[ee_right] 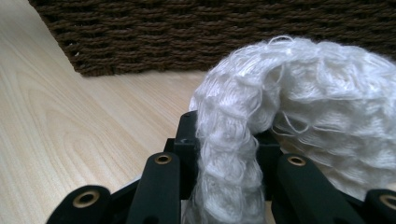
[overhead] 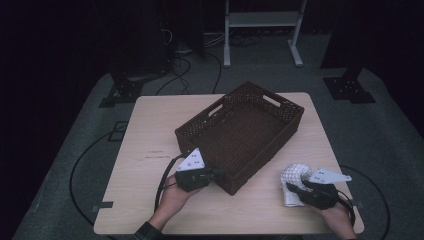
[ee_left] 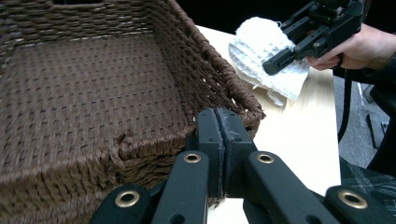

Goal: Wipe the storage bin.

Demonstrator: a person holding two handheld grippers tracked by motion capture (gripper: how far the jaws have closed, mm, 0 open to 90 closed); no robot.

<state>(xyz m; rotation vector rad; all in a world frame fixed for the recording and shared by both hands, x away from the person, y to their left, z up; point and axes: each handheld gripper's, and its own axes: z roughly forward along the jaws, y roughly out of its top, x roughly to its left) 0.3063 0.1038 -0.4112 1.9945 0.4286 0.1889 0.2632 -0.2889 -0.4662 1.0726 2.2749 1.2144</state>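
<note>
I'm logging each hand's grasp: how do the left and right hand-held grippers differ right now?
The left hand-held gripper is shut at the near corner of the brown woven basket; the right hand-held gripper is shut on the white knitted cloth. The left is at something rigid and dark, the right holds something soft and pale. Both are over the wooden table.

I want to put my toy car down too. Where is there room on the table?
The widest bare patch of the table lies left of the basket. The basket's inside is bare too. The near edge is crowded: the left tool sits at the basket's near corner and the right tool grips the white cloth.
</note>
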